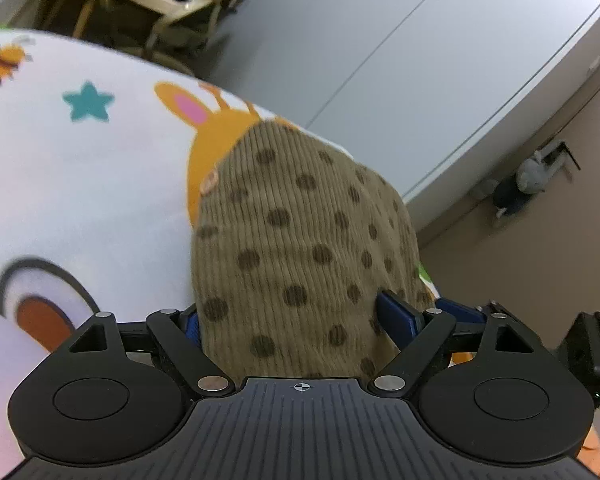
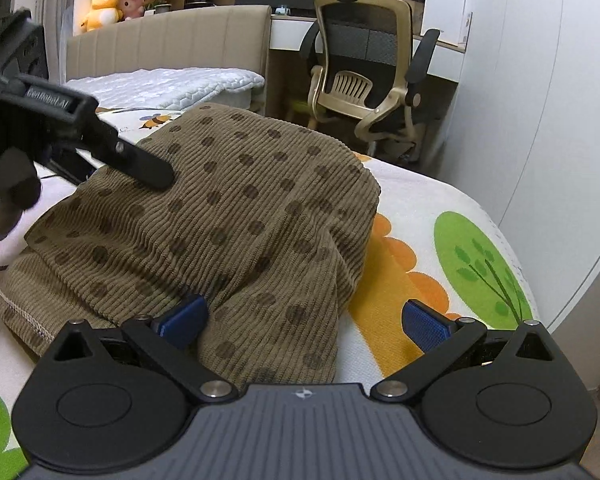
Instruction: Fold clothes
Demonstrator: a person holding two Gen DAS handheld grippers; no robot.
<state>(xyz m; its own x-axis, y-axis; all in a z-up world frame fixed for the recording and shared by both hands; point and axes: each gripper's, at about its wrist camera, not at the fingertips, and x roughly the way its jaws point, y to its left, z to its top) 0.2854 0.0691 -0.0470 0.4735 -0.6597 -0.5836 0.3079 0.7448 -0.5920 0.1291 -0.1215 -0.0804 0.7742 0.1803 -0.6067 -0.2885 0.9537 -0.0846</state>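
Observation:
An olive-brown corduroy garment (image 2: 236,208) with dark dots lies bunched and partly folded on a white cartoon-print bed cover (image 2: 420,216). My right gripper (image 2: 304,320) is open wide at its near edge; the cloth covers part of the left blue pad (image 2: 184,320), and the right pad is over bare cover. In the left wrist view the same garment (image 1: 292,232) fills the gap of my left gripper (image 1: 296,320), whose jaws stand wide, with the cloth lying loose between them. In the right wrist view, the left gripper (image 2: 116,176) reaches onto the garment's far left side.
The bed cover (image 1: 80,184) ends at a rounded edge on the right. Beyond it stand a white wardrobe (image 2: 540,120) and an office chair (image 2: 364,72). A beige headboard (image 2: 168,44) and plush toys (image 2: 104,4) are at the back.

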